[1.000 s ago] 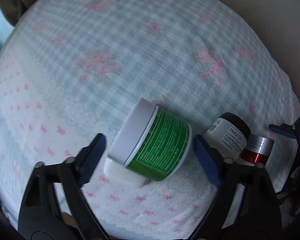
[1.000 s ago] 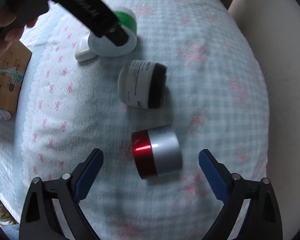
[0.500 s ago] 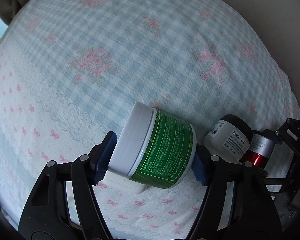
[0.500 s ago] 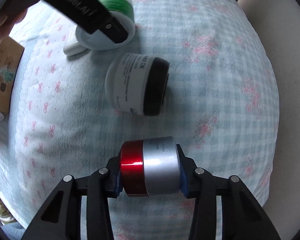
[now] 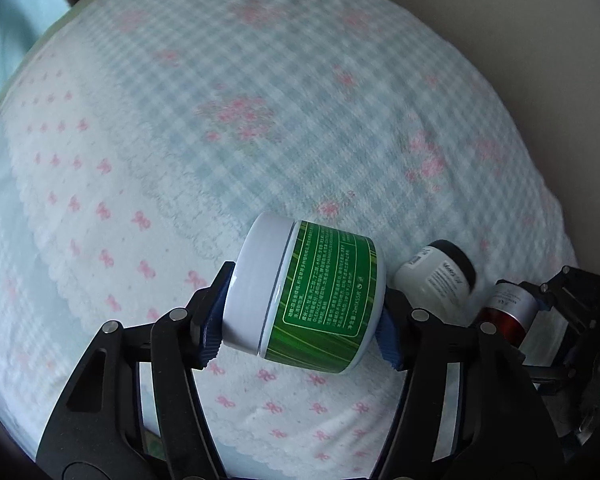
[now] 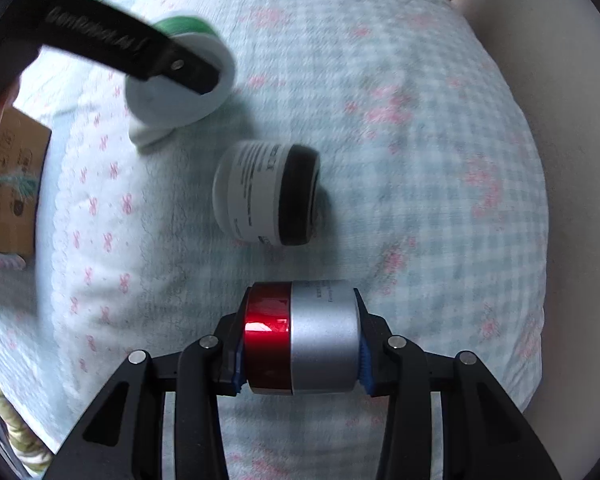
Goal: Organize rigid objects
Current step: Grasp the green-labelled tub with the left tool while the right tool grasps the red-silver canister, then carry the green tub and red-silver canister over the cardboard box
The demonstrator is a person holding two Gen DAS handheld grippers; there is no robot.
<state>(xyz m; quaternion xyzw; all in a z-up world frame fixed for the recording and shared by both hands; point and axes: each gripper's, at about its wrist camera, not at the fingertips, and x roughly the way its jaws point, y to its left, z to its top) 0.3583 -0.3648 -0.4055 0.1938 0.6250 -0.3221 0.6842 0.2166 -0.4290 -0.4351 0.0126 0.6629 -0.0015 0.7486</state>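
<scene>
My left gripper (image 5: 300, 316) is shut on a green jar with a white lid (image 5: 312, 296), held on its side above the patterned pillow (image 5: 260, 120). The jar also shows in the right wrist view (image 6: 184, 80). My right gripper (image 6: 300, 344) is shut on a red and silver jar (image 6: 302, 340), also on its side; it shows in the left wrist view (image 5: 508, 312). A white jar with a black lid (image 6: 268, 196) lies on its side on the pillow between them. A small white object (image 6: 148, 136) lies below the green jar.
A cardboard box (image 6: 8, 184) sits off the pillow's left edge in the right wrist view. A beige wall (image 6: 572, 160) runs along the pillow's right side.
Both grippers have closed from open onto their jars. The green jar and the red and silver jar have since lifted a little off the pillow.
</scene>
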